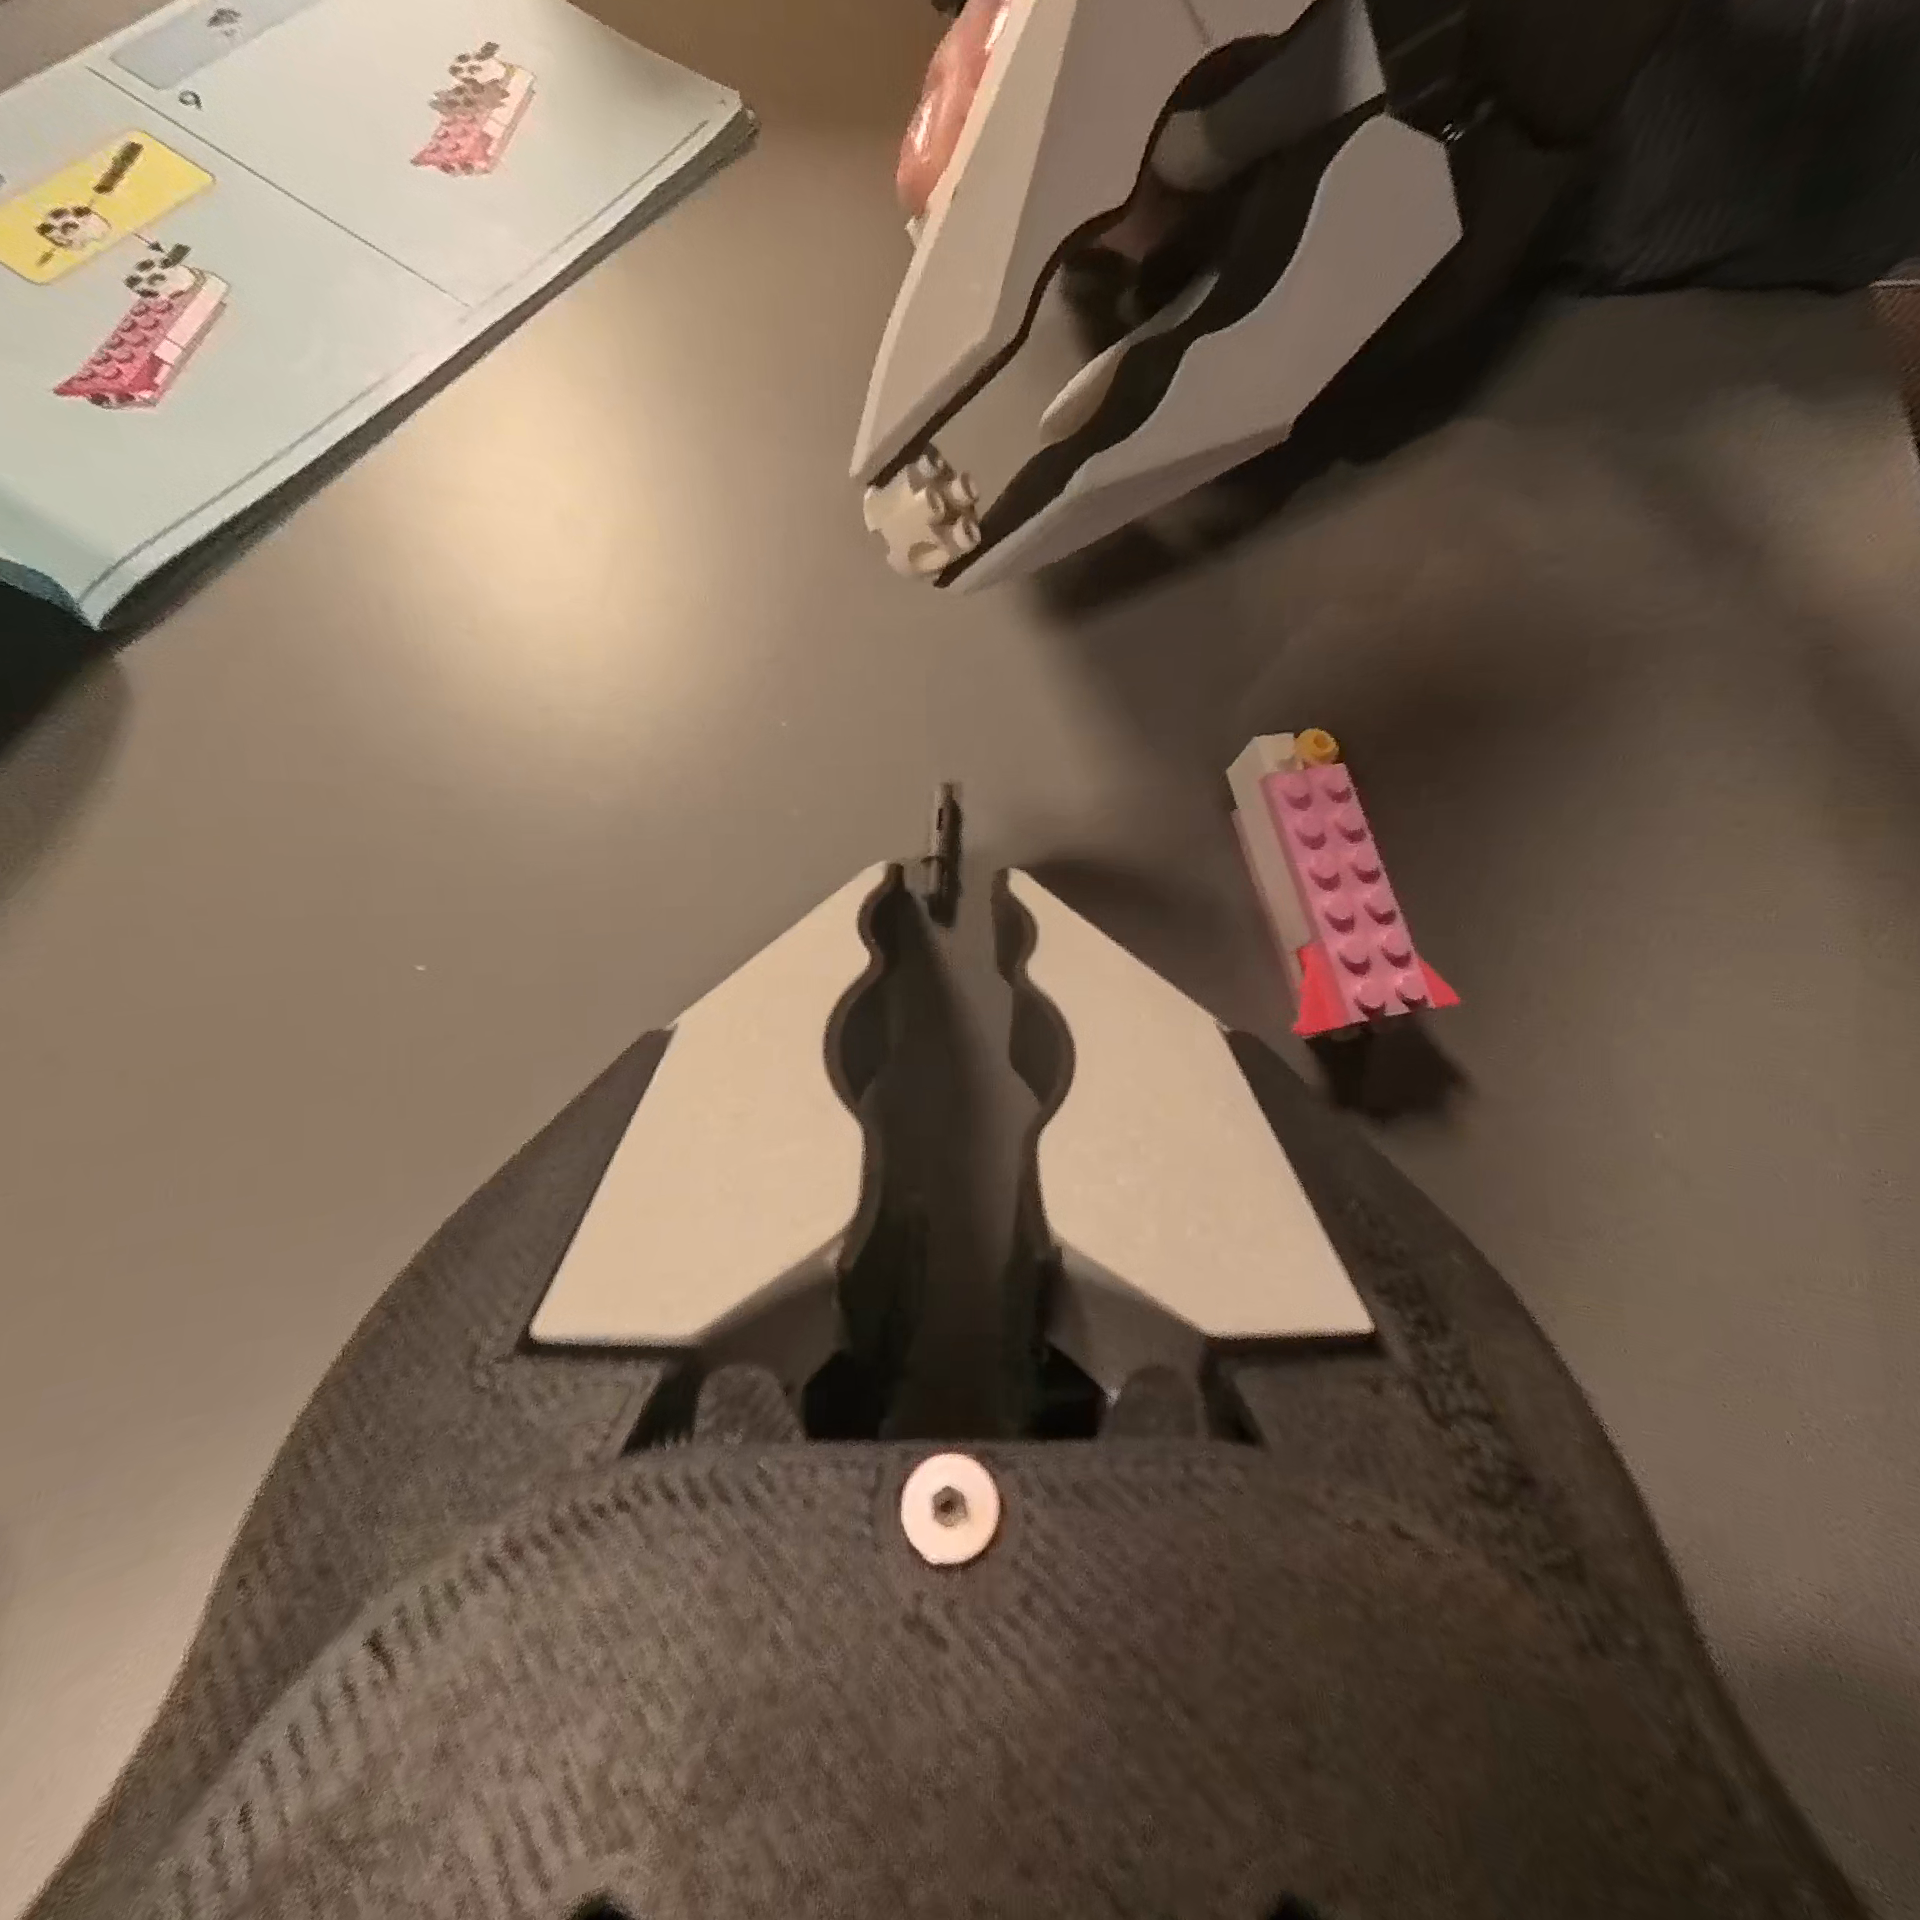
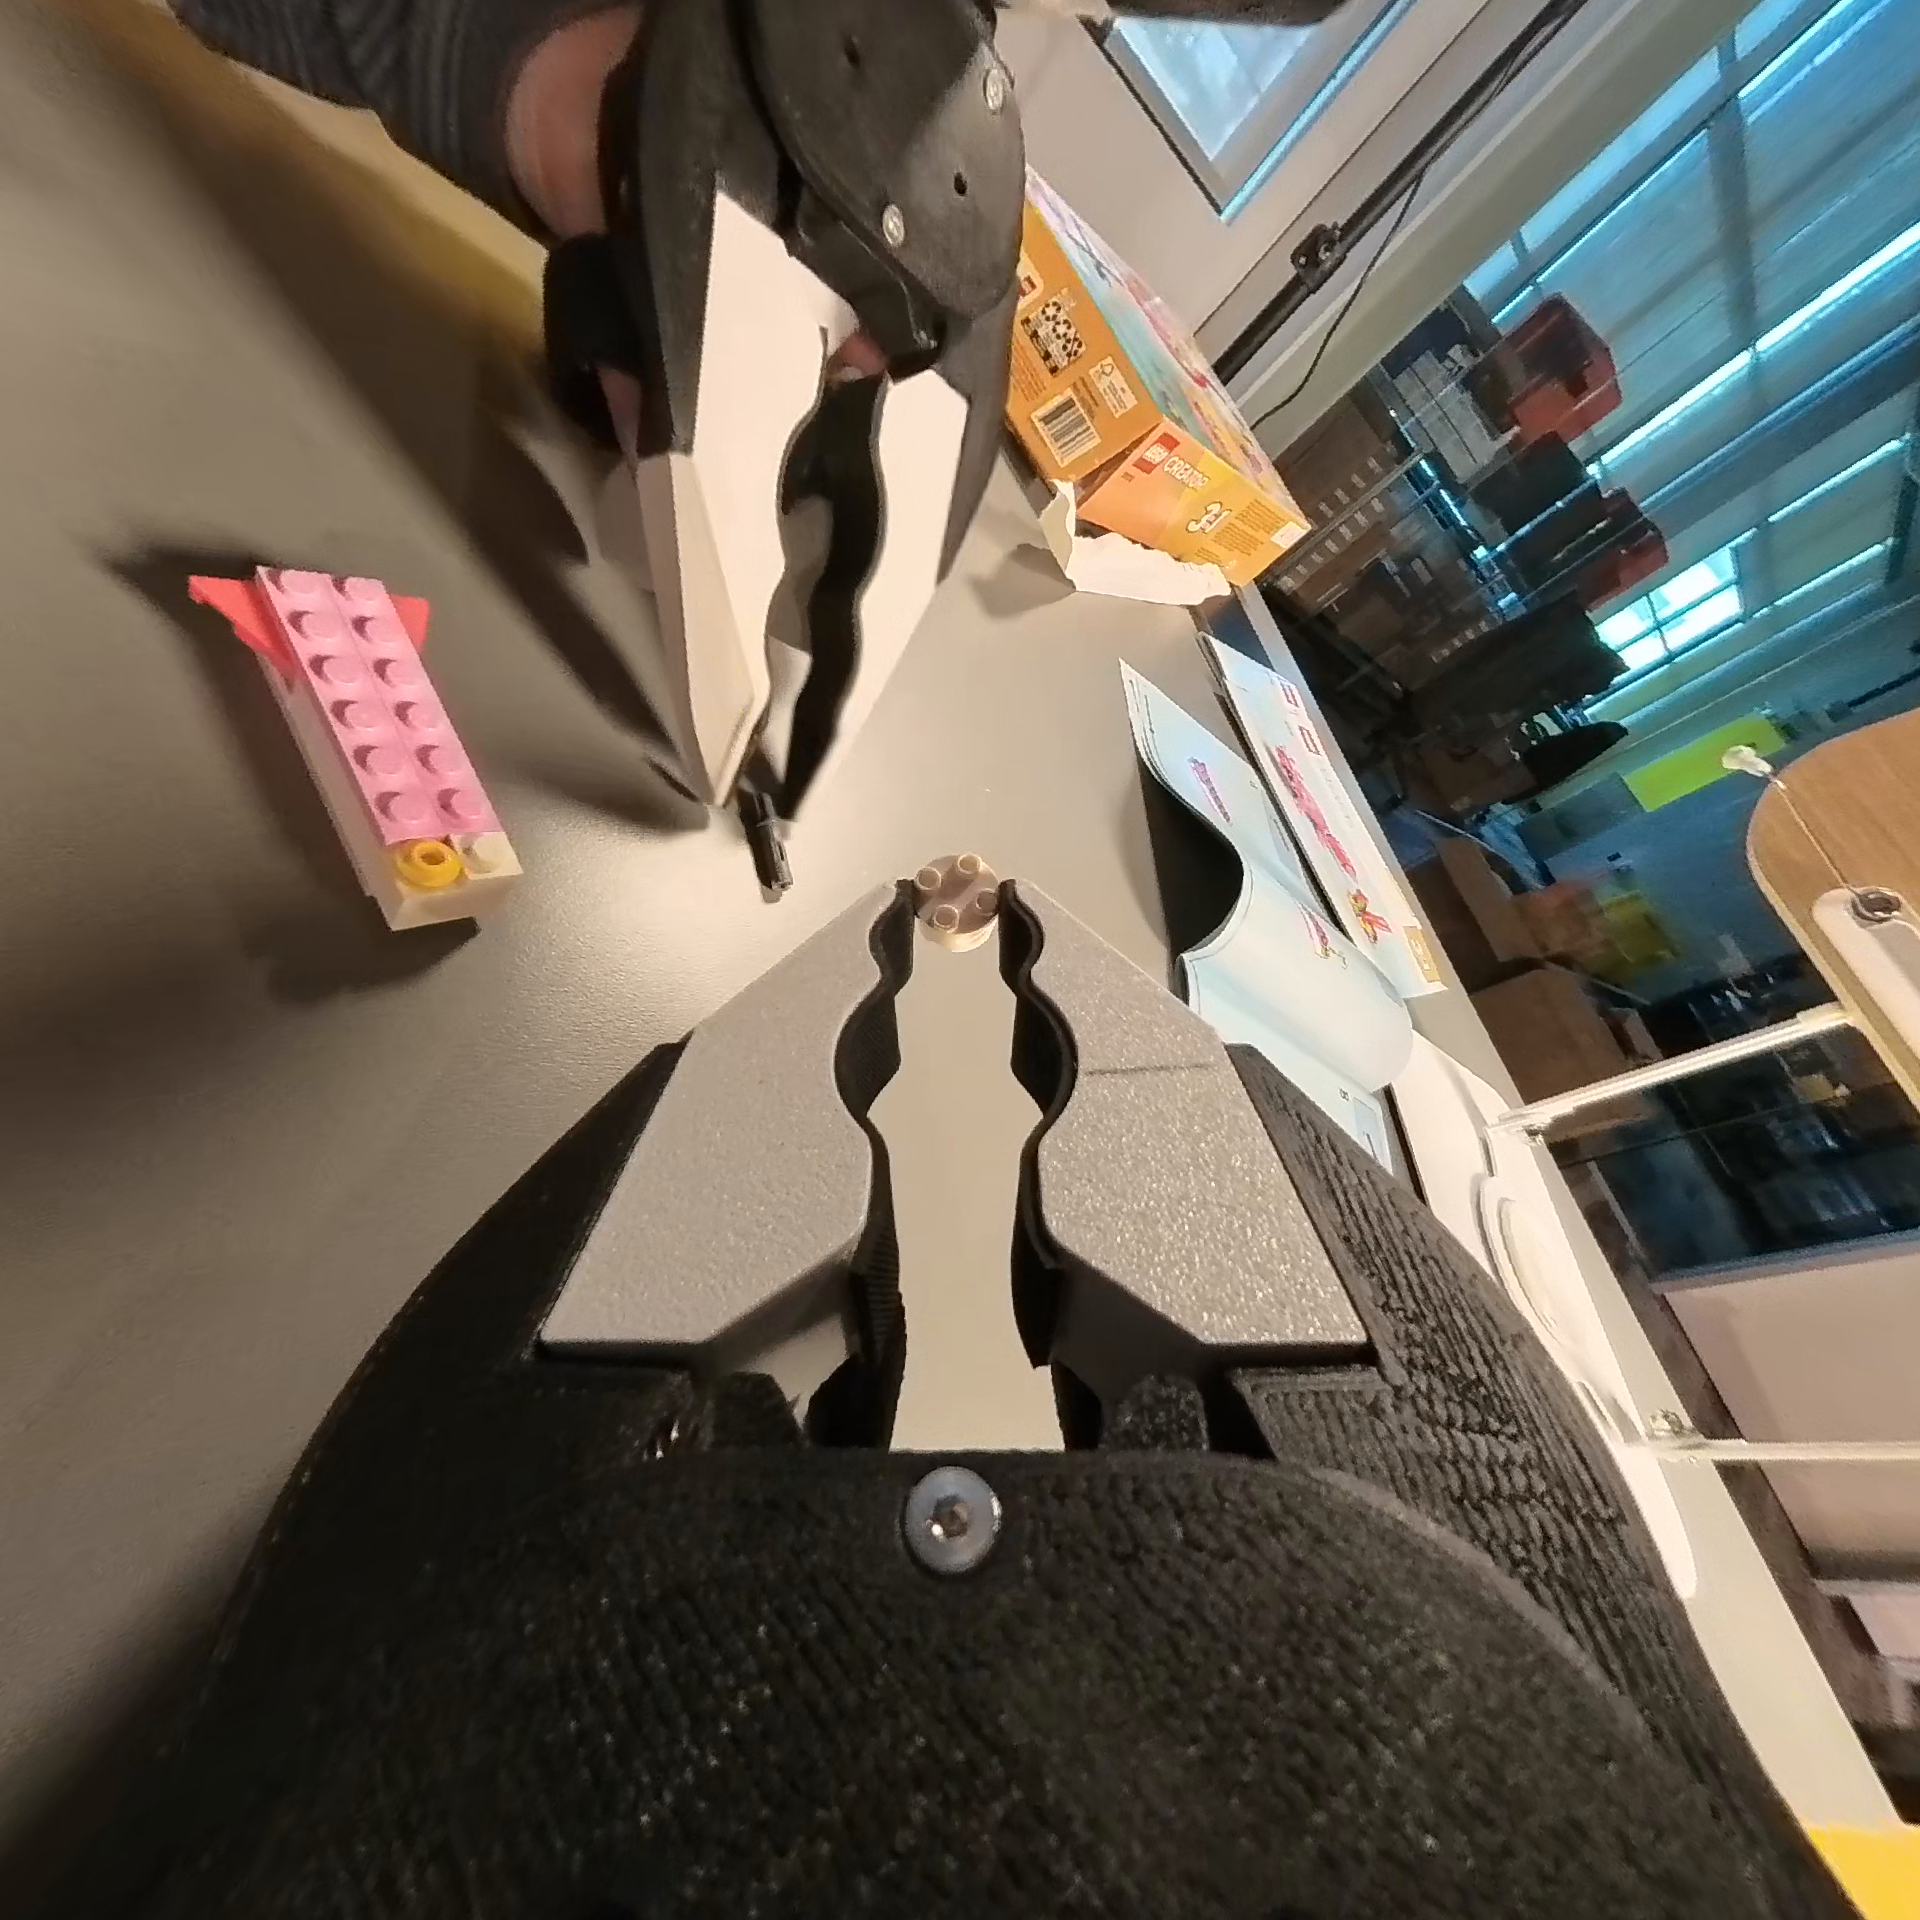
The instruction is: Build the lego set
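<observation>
My left gripper (image 1: 948,878) is low over the grey table (image 1: 520,779). A small black pin (image 1: 940,847) lies between its fingertips, close to the left pad, with a clear gap to the right pad, so the jaws are open. The pin also shows in the right wrist view (image 2: 769,836), at the left gripper's tips (image 2: 753,790). My right gripper (image 2: 958,904) is shut on a round off-white studded brick (image 2: 956,914), both pads against its sides. It also shows in the left wrist view (image 1: 925,520), held above the table.
A pink, white and red brick assembly (image 1: 1340,894) with a yellow round stud lies to the right of my left gripper; it also shows in the right wrist view (image 2: 364,727). An open instruction booklet (image 1: 312,260) lies at the far left. An orange box (image 2: 1143,436) stands farther back. The left gripper's tips are roughly 6 cm from the right gripper's.
</observation>
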Available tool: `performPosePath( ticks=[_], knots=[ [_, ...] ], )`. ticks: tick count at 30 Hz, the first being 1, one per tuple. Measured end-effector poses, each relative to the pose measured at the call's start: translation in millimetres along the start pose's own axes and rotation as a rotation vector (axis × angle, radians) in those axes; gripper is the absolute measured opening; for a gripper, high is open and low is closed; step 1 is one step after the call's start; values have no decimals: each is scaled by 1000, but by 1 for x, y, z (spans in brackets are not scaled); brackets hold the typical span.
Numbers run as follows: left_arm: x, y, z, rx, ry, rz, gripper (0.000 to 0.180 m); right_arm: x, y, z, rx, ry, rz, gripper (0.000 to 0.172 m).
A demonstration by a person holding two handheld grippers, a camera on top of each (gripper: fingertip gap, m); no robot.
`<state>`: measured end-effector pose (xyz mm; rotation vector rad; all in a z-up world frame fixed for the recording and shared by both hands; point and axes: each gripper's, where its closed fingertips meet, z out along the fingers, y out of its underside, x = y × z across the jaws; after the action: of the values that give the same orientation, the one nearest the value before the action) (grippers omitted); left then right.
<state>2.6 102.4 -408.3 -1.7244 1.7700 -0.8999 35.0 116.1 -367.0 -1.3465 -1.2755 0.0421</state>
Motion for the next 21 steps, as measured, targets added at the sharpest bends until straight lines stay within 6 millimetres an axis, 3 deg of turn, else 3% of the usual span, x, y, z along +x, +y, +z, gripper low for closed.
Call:
performPosePath(
  ticks=[13,18,21],
  knots=[
    [-5,-6,2,-3,-64,-57,4,3,-1,-1,11,12,16,14],
    [-7,-66,-39,260,-251,36,4,21,-14,-10,98,100,64,14],
    [0,-76,-46,267,-323,153,4,24,-19,-13,135,104,79,14]
  ],
)
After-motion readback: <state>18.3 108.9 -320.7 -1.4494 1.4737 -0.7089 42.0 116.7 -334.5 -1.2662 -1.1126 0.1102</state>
